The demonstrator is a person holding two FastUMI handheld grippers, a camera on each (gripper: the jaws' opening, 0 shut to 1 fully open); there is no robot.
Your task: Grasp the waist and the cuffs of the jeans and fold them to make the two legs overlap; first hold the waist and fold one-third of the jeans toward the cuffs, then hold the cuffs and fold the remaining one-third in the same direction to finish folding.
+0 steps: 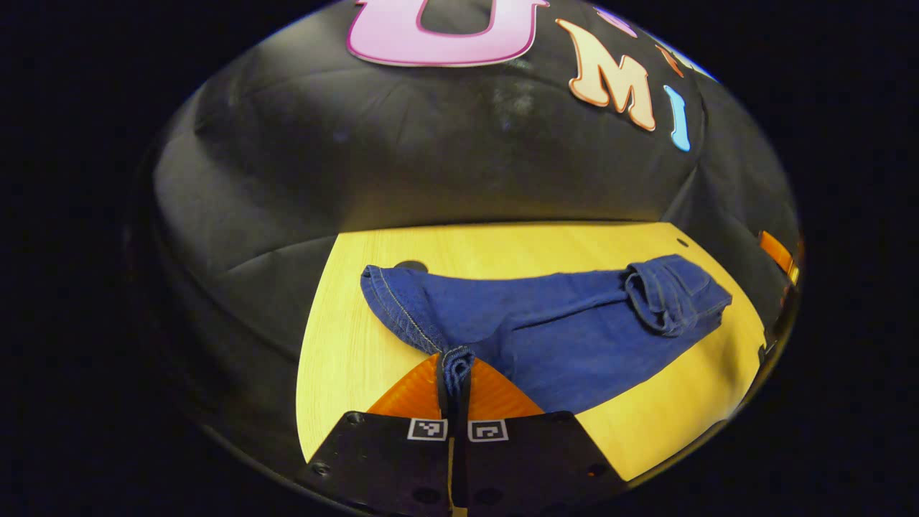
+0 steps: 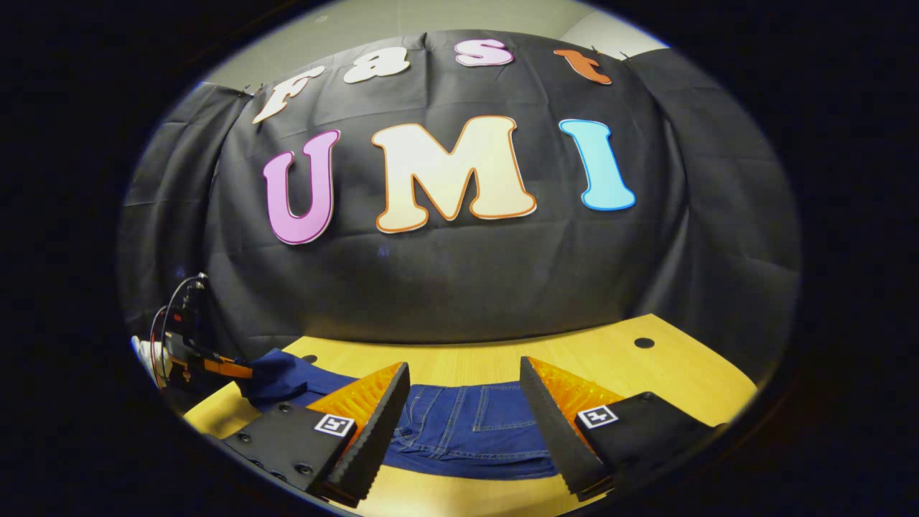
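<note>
Left tool (image 1: 455,391) clamped on cuff hem of dark blue denim jeans (image 1: 546,330), anchoring fold. Right tool (image 2: 463,424) spread wide above waist, ungripped. Jeans flat on pale wooden worktop (image 1: 344,352).

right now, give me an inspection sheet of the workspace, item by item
surface: light wooden table with round holes near its far edge.
job's things: blue jeans lie across the table, waist end bunched at one side, cuffs at the other.
clutter: nothing seen.
grippers: left gripper shut on a cuff of the jeans; right gripper open, its jaws spread wide above the waist area with denim showing between them.
cables: wires loop behind the left gripper, seen in the right gripper view.
surroundings: black cloth wall behind the table.
</note>
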